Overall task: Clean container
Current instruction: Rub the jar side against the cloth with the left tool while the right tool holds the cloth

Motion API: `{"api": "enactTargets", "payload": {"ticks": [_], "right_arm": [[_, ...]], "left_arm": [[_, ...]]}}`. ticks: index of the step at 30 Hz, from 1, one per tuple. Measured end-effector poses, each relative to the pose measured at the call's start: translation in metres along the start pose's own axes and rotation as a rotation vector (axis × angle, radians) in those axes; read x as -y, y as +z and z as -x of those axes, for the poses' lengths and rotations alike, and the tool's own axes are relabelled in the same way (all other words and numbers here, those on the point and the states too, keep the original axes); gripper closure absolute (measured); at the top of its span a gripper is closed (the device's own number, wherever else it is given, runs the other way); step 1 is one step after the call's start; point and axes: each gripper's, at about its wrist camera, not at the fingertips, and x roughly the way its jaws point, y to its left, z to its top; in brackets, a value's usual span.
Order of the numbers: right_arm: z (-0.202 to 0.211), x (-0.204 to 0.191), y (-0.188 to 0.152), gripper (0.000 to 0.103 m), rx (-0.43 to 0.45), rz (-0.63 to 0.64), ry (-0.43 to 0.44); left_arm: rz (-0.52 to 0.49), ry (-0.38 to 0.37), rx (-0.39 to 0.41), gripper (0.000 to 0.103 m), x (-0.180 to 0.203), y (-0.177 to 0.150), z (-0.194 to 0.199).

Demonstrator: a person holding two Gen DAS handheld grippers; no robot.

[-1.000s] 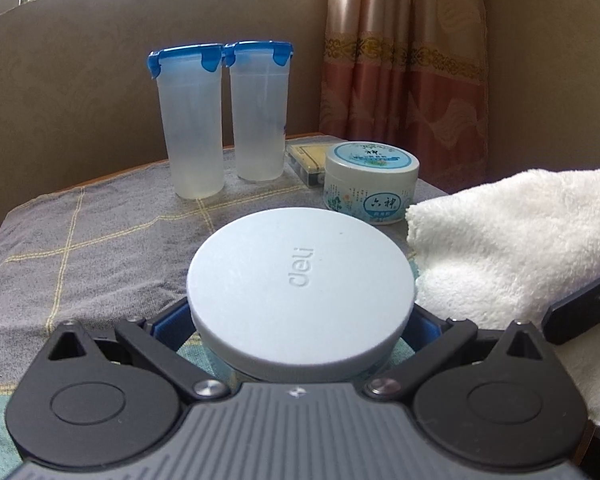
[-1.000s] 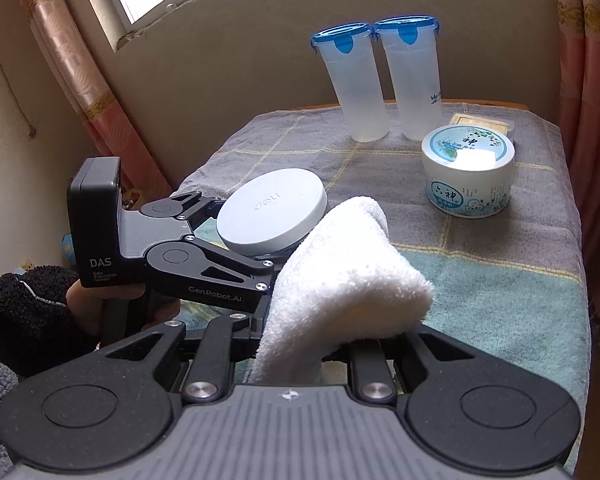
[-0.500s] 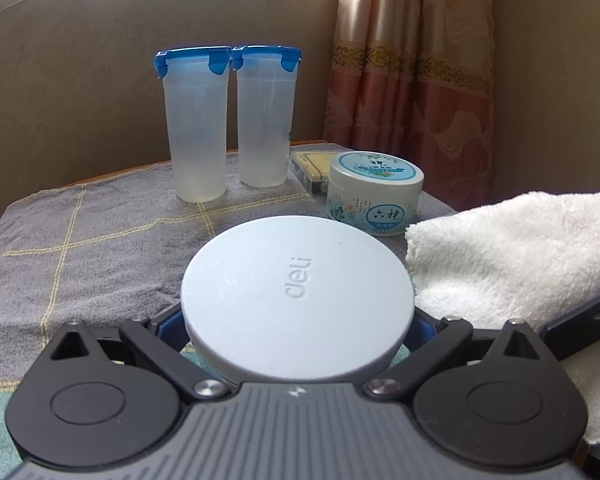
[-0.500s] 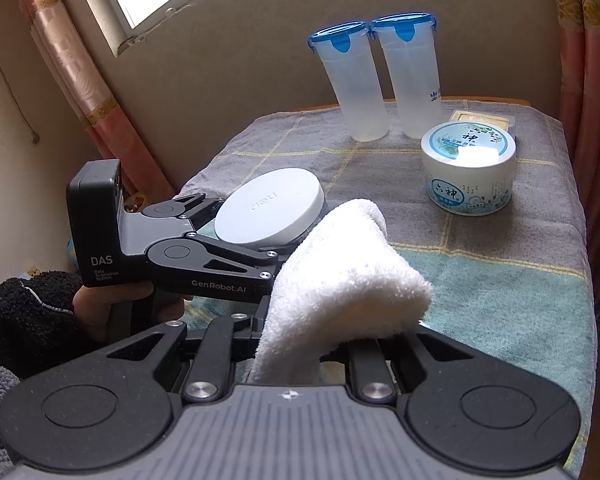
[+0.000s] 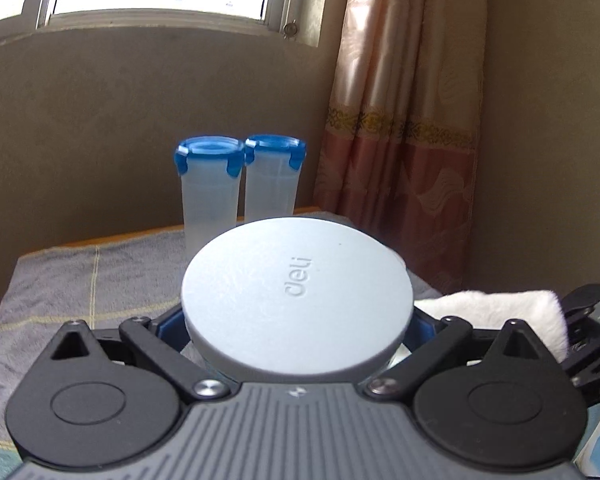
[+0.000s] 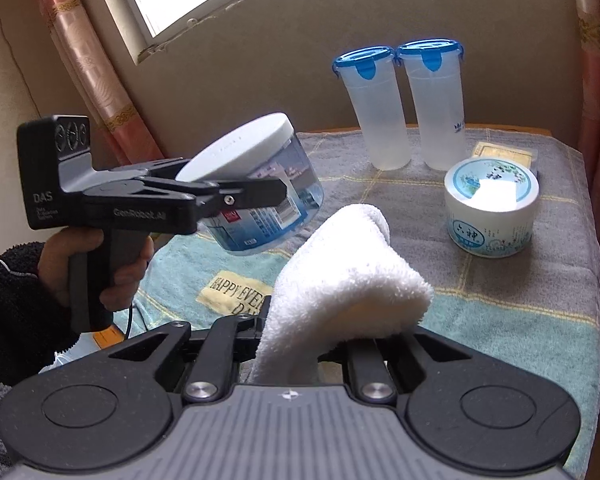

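Observation:
A clear round container with a grey lid (image 5: 296, 300) hangs tilted above the table, and my left gripper (image 6: 260, 178) is shut on its sides. In the right wrist view its labelled clear wall (image 6: 268, 208) shows below the near finger. A person's hand (image 6: 112, 256) holds that gripper's handle. Just to its right, my right gripper (image 6: 312, 340) has its jaws closing tight on a folded white towel (image 6: 348, 280), which bulges forward over the fingers. The towel (image 5: 492, 312) also shows beside the container in the left wrist view.
Two tall clear tumblers with blue lids (image 6: 380, 112) (image 6: 436, 104) stand at the back of the table. A white round tin (image 6: 490, 212) and a flat yellow box (image 6: 504, 152) sit at back right. A grey and teal cloth (image 6: 520, 300) covers the table. Curtains hang on both sides.
My left gripper has lifted the container off the table and tipped it. The right gripper has stayed in place with the towel.

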Motion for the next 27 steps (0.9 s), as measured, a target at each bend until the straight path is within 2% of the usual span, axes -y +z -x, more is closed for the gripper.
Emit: {"api": "enactTargets", "payload": {"ticks": [5, 11, 14, 18, 24, 27], "right_arm": [[-0.012, 0.001, 0.012, 0.086, 0.029, -0.006, 0.075], [-0.033, -0.009, 0.019, 0.086, 0.052, -0.005, 0.181], [-0.043, -0.015, 0.02, 0.086, 0.052, -0.004, 0.222], [-0.052, -0.016, 0.017, 0.086, 0.037, -0.009, 0.234], [-0.051, -0.013, 0.011, 0.086, 0.039, -0.036, 0.253], [-0.051, -0.014, 0.012, 0.086, 0.048, -0.036, 0.271]], "left_arm": [[-0.018, -0.045, 0.03, 0.004, 0.002, 0.041, 0.034], [-0.054, -0.096, 0.032, 0.004, 0.019, 0.061, 0.055], [-0.048, -0.123, 0.011, 0.004, 0.027, 0.058, 0.052], [-0.028, -0.113, -0.036, 0.005, 0.03, 0.046, 0.035], [0.059, -0.118, -0.024, 0.005, 0.024, 0.042, 0.026], [0.06, -0.129, 0.001, 0.004, 0.027, 0.045, 0.029]]}}
